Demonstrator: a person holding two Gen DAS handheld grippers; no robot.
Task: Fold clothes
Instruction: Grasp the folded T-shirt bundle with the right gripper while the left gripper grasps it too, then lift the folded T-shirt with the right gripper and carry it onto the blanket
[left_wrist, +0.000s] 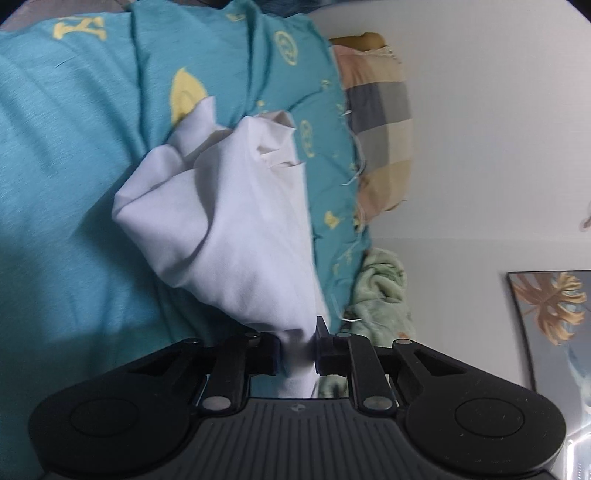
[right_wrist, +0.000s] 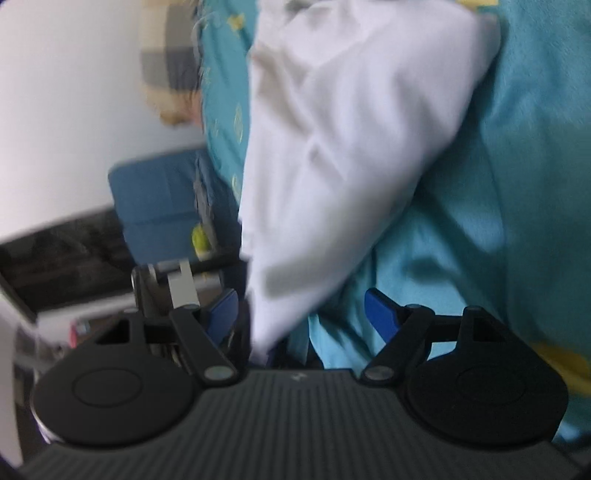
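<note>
Item: white garment (left_wrist: 236, 221), bunched and creased, lying on a teal bedspread (left_wrist: 66, 177) with yellow print. No flat fold shows in either view; the cloth is gathered into loose ridges with one corner turned up toward 12 o'clock in the left wrist view.

Left tongs (left_wrist: 298, 350): clamped on a narrow gather of the white garment at 6 o'clock of that view; the cloth runs up from the pinch and fans out toward 11 o'clock.

Right tongs (right_wrist: 301, 317): apart, blue pads wide. The garment's lower tip hangs at the inner side of the left pad; whether it touches cannot be told, the view being blurred. Nothing is pinched.

Surroundings: checked pillow (left_wrist: 380, 122) at 2 o'clock past the bedspread's edge, pale green cloth (left_wrist: 380, 288) at 4 o'clock, framed leaf picture (left_wrist: 550, 314) against the wall. Right wrist view adds a blue chair (right_wrist: 159, 206) at 9 o'clock.

Progress, as judged: early. One edge is secured; a second hold is not yet taken. Left to do: grip with the right tongs, spread the garment flat on the bed, then make every fold.
</note>
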